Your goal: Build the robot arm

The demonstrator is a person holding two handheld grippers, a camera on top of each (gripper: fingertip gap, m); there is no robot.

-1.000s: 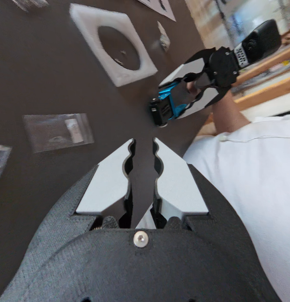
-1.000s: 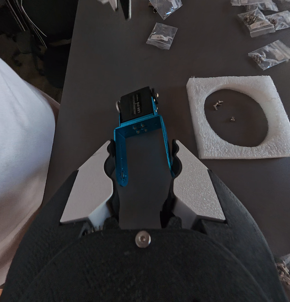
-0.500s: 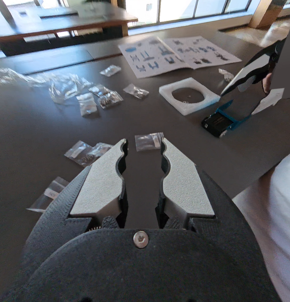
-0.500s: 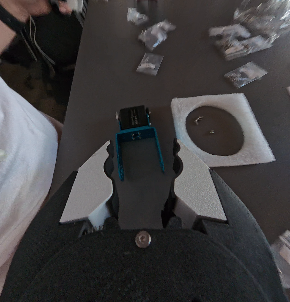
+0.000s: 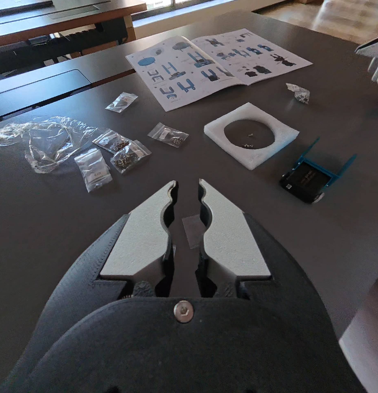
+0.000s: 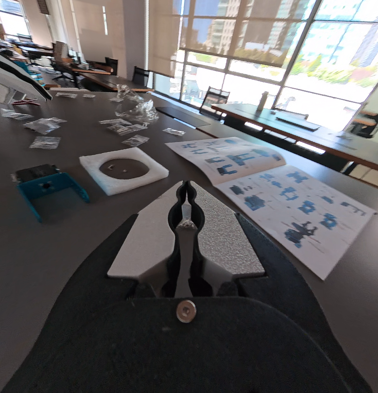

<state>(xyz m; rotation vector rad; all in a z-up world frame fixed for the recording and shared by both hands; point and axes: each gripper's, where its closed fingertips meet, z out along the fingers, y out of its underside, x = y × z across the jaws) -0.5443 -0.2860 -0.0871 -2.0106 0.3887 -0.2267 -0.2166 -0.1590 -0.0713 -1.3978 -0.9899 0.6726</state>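
Small crumpled bag (image 5: 298, 93), where is it?

It lies on the tabletop (image 5: 56, 234), near the open booklet (image 5: 215, 63). In my right wrist view I see it low down through the gap behind the finger tips. I can see tiny screws in it.

Do you have hold of it?

No, I think not. My right gripper (image 6: 187, 187) has its fingers (image 6: 149, 234) pressed together at the tips, with nothing between them that I can see. The left wrist view shows the bag lying free, away from that gripper.

And your left gripper (image 5: 187, 185)?

Its fingers (image 5: 145, 229) are open just a little and hold nothing. A flat clear bag (image 5: 191, 230) lies on the tabletop under them.

What worries you?

The crumpled bag looks thin and slippery. If I pinch only a corner, I think it could slide out, or tear and spill its screws. The white foam square (image 5: 251, 136) has a few loose screws (image 5: 247, 145) in its round hole. One bump and they could roll off. The blue bracket with the black block (image 5: 307, 180) sits just beside the foam, so a wide swing could knock it too. My left fingers are low, so they might drag the flat bag along.
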